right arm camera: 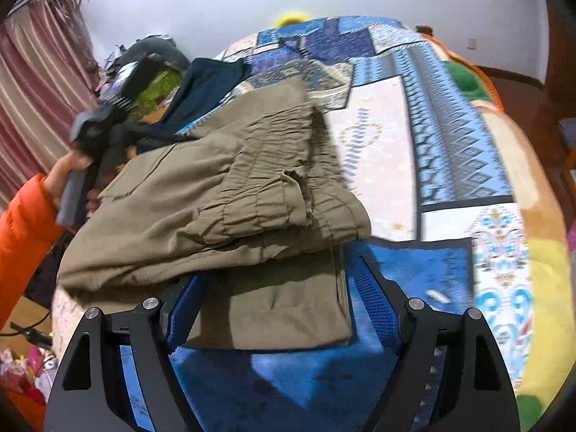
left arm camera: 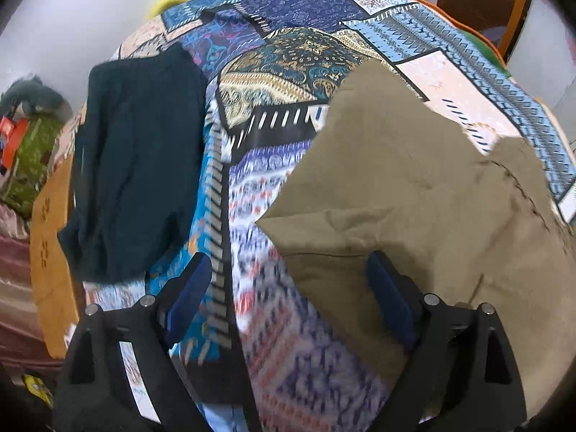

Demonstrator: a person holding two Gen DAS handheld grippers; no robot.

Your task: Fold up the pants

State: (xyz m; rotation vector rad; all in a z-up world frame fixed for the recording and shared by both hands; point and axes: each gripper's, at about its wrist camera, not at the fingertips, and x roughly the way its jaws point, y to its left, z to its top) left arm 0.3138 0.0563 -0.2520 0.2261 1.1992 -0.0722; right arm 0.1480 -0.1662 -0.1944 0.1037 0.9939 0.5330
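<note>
khaki pants (right arm camera: pixel 223 194) lie folded on a bed covered by a patchwork bedspread (right arm camera: pixel 381 151) in blues, whites and paisley panels. in the right wrist view the elastic waistband is gathered and doubled over on top of the stack, with a flat layer of the same cloth sticking out below it toward the camera. the right gripper (right arm camera: pixel 284 302) hovers at that near edge, its blue-padded fingers (right arm camera: pixel 378 302) spread wide, one on each side of the protruding layer, and nothing is clamped between them. i cannot tell whether the pads touch the cloth.

in the left wrist view the khaki pants (left arm camera: pixel 414 187) fill the right half of the picture, smooth apart from a few creases. the left gripper (left arm camera: pixel 288 295) is also wide open and holds nothing; its right finger (left arm camera: pixel 388 298) sits over the near edge of the khaki cloth, while the other finger is over bare bedspread (left arm camera: pixel 273 187).

a dark navy garment (left arm camera: pixel 136 158) lies folded on the bedspread to the left of the khaki pants, apart from them, with a strip of patterned cover between.

the right wrist view also shows the left gripper (right arm camera: pixel 97 133) from outside, blurred, gripped by a hand (right arm camera: pixel 66 172) coming out of an orange sleeve (right arm camera: pixel 21 230), beside the far left side of the pants. striped pink curtains (right arm camera: pixel 32 82) hang behind it.
</note>
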